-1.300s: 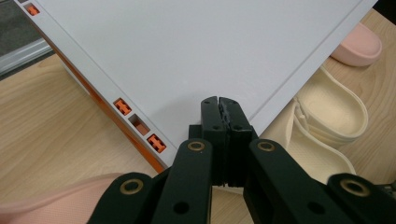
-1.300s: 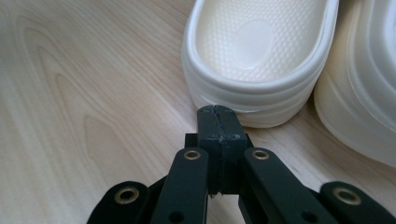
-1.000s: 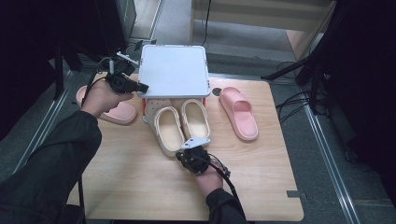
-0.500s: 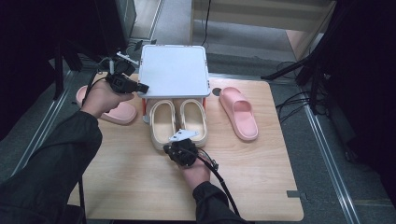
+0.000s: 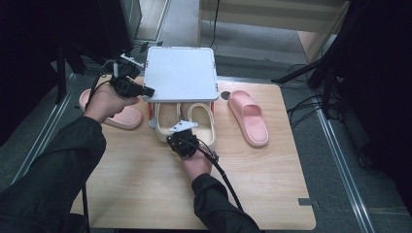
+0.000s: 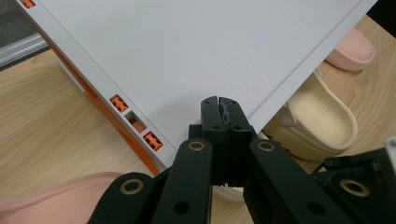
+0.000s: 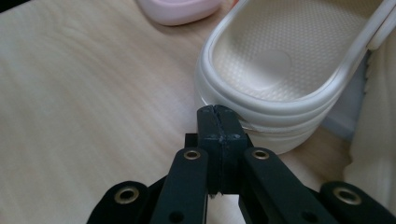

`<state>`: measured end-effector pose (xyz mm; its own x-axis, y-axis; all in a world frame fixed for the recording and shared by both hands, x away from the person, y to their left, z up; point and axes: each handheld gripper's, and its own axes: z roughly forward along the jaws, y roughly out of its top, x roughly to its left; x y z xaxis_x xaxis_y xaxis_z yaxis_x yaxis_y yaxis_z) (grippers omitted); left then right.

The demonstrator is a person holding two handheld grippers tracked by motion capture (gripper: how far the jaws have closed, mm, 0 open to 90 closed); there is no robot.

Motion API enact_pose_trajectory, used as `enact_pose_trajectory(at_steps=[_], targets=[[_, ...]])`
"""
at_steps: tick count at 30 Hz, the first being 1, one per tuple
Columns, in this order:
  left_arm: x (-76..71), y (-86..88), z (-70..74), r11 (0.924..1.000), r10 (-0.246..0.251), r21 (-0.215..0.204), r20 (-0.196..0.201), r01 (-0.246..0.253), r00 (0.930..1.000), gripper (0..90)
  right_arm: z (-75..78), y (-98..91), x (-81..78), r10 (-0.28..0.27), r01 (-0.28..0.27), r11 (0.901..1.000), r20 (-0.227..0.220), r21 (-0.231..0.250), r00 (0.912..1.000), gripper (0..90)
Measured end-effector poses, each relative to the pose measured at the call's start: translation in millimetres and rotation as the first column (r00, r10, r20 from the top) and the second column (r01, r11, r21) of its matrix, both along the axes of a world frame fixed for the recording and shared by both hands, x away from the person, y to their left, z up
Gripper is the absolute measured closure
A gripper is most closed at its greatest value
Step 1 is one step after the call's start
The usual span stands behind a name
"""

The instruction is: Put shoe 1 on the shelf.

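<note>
Cream slippers: a pair side by side, toes tucked under the white rack, heels just ahead of the right gripper.
Handling: they look like moulded foam, so probably light, soft and springy, with a pebbled footbed and ribbed heel rim; likely to slide easily on wood. The heel rim or side wall seems the best place to take hold.
Right gripper: jaws pressed together, empty, tip touching or just short of the nearer slipper's heel; I judge it is pushing, not gripping.
Left gripper: jaws closed with nothing between them, resting at the rack's near-left corner.
White rack: flat white top on orange-trimmed legs, beyond the right gripper.
Pink slippers: one well off to the right gripper's right, the other beneath the left hand.
Tabletop: pale wood, smooth.
Room: dark, with grey floor and cables around.
</note>
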<state>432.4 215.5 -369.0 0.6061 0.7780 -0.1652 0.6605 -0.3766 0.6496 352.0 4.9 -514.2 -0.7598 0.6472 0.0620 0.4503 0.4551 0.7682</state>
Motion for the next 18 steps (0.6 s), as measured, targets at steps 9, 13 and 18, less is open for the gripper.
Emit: enact_pose_trajectory(at_steps=[9, 13, 18], targets=[[-0.2, 0.5, -0.2, 1.0, -0.002, -0.002, 0.001, 0.002, 1.0, 89.7, -1.3, 8.0, 27.7, -0.079, 0.08, 0.9959, -0.027, 0.043, 0.9965, 90.0], [-0.5, 0.5, -0.4, 1.0, 0.002, -0.004, 0.002, -0.002, 1.0, 89.7, -2.1, 11.2, 34.3, -0.103, 0.104, 0.9935, -0.027, 0.046, 0.9943, 90.0], [-1.5, 0.1, -0.1, 1.0, 0.003, 0.005, 0.008, -0.003, 1.0, 89.7, -1.9, 13.9, 37.2, -0.11, 0.111, 0.9931, -0.026, 0.038, 0.9936, 90.0]])
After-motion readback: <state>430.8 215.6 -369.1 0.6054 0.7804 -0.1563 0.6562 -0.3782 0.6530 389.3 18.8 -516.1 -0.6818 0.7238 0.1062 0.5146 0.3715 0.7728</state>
